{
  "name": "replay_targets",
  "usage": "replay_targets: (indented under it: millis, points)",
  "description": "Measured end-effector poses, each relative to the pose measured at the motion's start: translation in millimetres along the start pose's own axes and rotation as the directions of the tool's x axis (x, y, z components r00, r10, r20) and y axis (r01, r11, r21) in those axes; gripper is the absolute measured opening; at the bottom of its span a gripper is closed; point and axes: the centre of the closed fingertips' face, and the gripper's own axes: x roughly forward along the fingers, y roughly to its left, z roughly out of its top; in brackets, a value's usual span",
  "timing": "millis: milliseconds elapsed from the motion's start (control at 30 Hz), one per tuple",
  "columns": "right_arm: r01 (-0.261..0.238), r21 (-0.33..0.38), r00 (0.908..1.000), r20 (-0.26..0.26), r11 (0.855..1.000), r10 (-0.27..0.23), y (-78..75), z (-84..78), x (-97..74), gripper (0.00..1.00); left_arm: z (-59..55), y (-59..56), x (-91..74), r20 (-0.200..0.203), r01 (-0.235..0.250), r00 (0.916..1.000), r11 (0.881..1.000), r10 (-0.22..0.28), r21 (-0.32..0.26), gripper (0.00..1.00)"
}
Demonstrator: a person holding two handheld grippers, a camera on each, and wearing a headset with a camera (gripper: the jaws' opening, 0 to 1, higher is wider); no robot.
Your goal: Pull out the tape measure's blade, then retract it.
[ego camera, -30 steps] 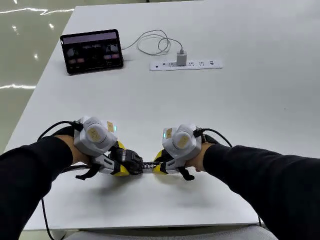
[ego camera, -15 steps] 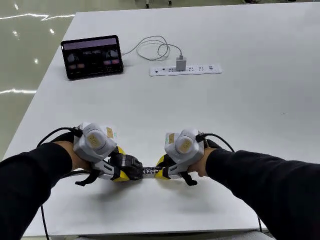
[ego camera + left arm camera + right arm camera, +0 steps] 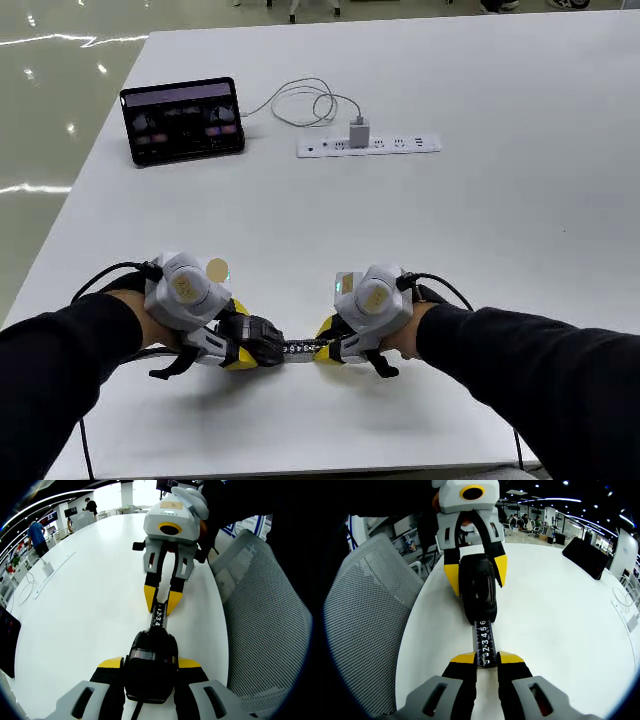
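A black tape measure [image 3: 256,341] [image 3: 151,662] [image 3: 478,593] rests low over the white table, with my left gripper [image 3: 240,345] [image 3: 150,662] shut on its case. A short length of its numbered blade [image 3: 300,347] [image 3: 158,616] [image 3: 484,649] runs out to the right. My right gripper [image 3: 322,350] [image 3: 484,659] is shut on the blade's end, its yellow-tipped fingers pinching it. The two grippers face each other near the table's front edge, a few centimetres apart.
A dark tablet [image 3: 182,119] stands at the back left. A white power strip [image 3: 368,146] with a plugged charger and looped cable [image 3: 303,96] lies behind the middle. A grey mesh chair [image 3: 260,625] [image 3: 365,615] sits at the table's near edge.
The grippers have drawn slightly further apart, so a little more blade shows between the case and the right gripper. The head camera has tilted, shifting the whole scene.
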Motion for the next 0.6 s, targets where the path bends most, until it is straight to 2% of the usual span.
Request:
replay_targets:
  millis: [600]
  points:
    - [0.007, 0.016, 0.9998, 0.018, 1.0, -0.008, -0.4, -3.9, -4.8, 0.1, 0.0, 0.5, 0.0, 0.002, -0.005, 1.0, 1.0, 0.005, -0.004, 0.34]
